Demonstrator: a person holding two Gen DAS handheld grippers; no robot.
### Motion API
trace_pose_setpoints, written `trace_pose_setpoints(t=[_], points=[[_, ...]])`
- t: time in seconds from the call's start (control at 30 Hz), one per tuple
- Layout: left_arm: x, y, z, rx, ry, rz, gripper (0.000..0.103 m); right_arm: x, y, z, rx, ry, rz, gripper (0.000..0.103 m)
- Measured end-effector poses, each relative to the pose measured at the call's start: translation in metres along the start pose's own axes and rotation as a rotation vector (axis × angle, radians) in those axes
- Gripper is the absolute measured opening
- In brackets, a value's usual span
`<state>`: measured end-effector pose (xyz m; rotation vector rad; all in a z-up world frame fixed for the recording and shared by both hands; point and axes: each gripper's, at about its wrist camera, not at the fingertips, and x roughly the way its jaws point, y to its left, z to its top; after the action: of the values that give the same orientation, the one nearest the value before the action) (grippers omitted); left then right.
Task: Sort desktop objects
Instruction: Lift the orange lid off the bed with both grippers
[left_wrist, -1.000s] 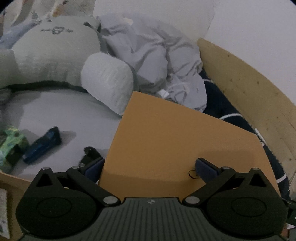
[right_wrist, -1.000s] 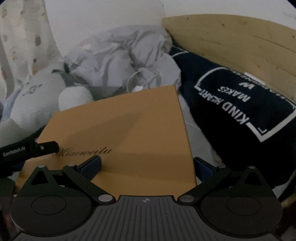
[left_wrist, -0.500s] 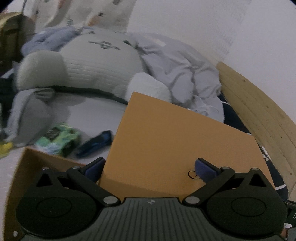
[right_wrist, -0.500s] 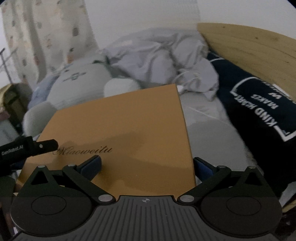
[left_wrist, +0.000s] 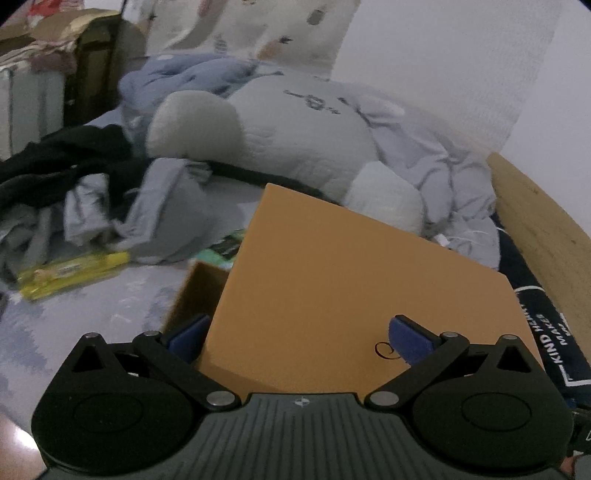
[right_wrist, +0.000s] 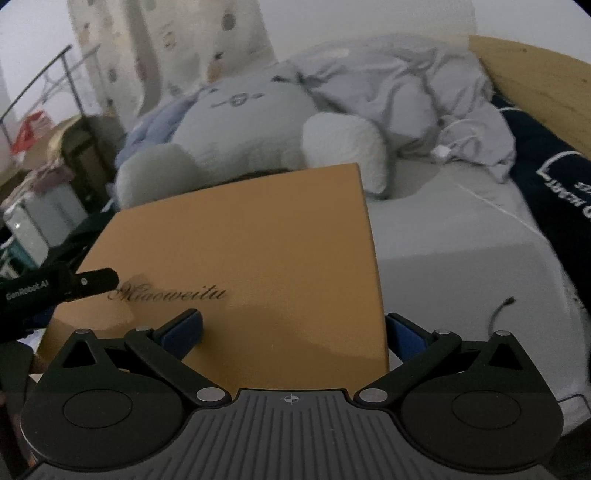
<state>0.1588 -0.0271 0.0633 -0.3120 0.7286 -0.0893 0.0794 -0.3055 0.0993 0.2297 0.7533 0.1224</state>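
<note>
The lid (left_wrist: 354, 295) hangs tilted above the box (left_wrist: 195, 291) on the bed (right_wrist: 461, 236); the left gripper (left_wrist: 299, 336) and right gripper (right_wrist: 291, 328) each straddle an edge, jaws wide, grip unclear; level it, align corners, lower evenly.

One lid (left_wrist: 354, 288) up front, one box (left_wrist: 199, 291) under it. Two grippers: the left one (left_wrist: 301, 338) and the right one (right_wrist: 293, 330). One plush (left_wrist: 295, 136), one yellow packet (left_wrist: 70, 273), one green packet (left_wrist: 225, 247), one navy cushion (right_wrist: 546, 170), one white cable (right_wrist: 454, 138).
</note>
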Motion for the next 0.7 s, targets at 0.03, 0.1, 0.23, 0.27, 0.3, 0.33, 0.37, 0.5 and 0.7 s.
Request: trace_pose_setpoints(t=[0.03,0.1,0.23,0.27,0.3,0.33,0.37,0.5,0.7], points=[[-0.001,0.007,-0.002,-0.007,0.001,0.008,0.103,0.002,0.007,-0.002,-0.009,0.006,0.007,0.103],[-0.004,0.019,-0.005,-0.020,0.002,0.022,0.103,0.006,0.020,-0.007,-0.027,0.016,0.019,0.103],[-0.007,0.038,-0.012,-0.035,0.006,0.043,0.103,0.017,0.037,-0.017,-0.042,0.040,0.035,0.103],[-0.007,0.041,-0.014,-0.034,0.008,0.047,0.103,0.019,0.040,-0.019,-0.044,0.047,0.039,0.103],[-0.006,0.043,-0.015,-0.032,0.009,0.049,0.103,0.021,0.042,-0.021,-0.042,0.053,0.042,0.103],[-0.004,0.045,-0.015,-0.030,0.013,0.049,0.103,0.024,0.044,-0.023,-0.040,0.059,0.044,0.103],[-0.003,0.047,-0.016,-0.026,0.015,0.048,0.103,0.026,0.044,-0.025,-0.035,0.064,0.044,0.103],[0.009,0.052,-0.021,-0.009,0.036,0.046,0.103,0.038,0.045,-0.034,-0.017,0.087,0.038,0.103],[0.026,0.061,-0.031,0.003,0.082,0.044,0.103,0.055,0.045,-0.044,-0.007,0.122,0.020,0.103]])
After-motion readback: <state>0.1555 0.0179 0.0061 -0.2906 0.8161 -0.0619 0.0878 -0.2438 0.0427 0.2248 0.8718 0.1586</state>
